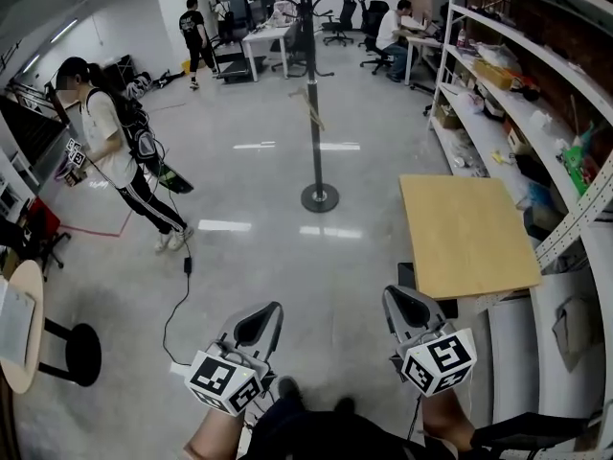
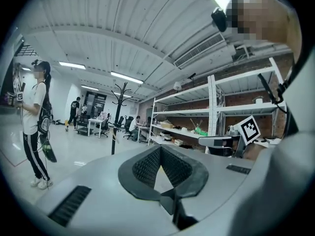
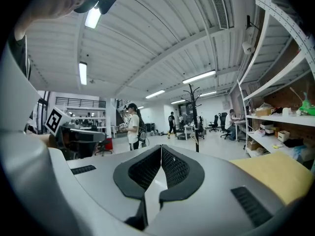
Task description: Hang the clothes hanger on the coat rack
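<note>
The black coat rack [image 1: 315,94] stands on its round base in the middle of the grey floor, a few steps ahead of me. A pale hanger-like piece [image 1: 309,106] hangs against its pole about halfway up; its shape is too small to make out. My left gripper [image 1: 261,322] and right gripper [image 1: 407,307] are held low near my body, both pointing toward the rack. Each is shut with nothing between its jaws. The rack's hooked top shows far beyond the left gripper [image 2: 160,149] as the coat rack [image 2: 119,95], and beyond the right gripper [image 3: 161,147] as the coat rack [image 3: 193,95].
A tan tabletop [image 1: 467,233] stands close on my right, in front of long white shelves [image 1: 517,94] full of items. A person [image 1: 115,151] stands at the left holding grippers. A black stool [image 1: 81,353] and a floor cable [image 1: 182,295] lie near left. Desks, chairs and people fill the back.
</note>
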The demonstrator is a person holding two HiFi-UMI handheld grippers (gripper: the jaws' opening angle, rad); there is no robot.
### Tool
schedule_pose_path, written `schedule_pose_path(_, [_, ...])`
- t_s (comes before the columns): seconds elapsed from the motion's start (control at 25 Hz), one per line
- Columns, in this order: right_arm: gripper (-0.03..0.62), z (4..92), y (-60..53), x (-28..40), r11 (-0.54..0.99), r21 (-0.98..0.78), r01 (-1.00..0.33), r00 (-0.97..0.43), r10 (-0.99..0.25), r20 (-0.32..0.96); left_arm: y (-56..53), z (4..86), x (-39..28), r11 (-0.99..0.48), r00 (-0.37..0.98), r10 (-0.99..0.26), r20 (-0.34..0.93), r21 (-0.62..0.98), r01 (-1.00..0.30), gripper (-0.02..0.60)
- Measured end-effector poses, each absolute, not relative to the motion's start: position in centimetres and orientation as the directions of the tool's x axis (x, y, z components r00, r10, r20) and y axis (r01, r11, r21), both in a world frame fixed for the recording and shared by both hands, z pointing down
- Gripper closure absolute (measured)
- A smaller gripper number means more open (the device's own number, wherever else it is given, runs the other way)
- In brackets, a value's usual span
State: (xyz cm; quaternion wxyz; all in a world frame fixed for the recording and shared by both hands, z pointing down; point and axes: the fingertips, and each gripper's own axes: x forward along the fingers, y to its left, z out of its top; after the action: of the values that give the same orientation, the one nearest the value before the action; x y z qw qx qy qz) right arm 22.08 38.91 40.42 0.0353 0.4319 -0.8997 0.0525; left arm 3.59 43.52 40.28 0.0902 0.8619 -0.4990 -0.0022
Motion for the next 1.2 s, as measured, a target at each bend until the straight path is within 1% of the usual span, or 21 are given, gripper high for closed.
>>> schedule_pose_path(0.24, [0.586,38.0,38.4,21.3,0.603,-0.048,-0.796,-0.605,-0.793,0.072,43.2,38.3,2.2,-0.503,0.512,-0.857,0.047,0.131,-0.854,0.581])
schedule_pose_path(0.68, [0.588,38.0,39.0,17.7,0.581,-0.081,-0.810,-0.586,-0.799,0.131,43.0,38.5,-1.2,-0.514,0.524,-0.851,0.034,0.148,-0.845,0.581])
schedule_pose_path(1.2, [0.588,37.2,38.9,16.5,0.571,-0.044,-0.820,-0.571,-0.812,0.122,43.1,38.5,-2.1,-0.533,0.542,-0.840,0.030,0.146,-0.834,0.581])
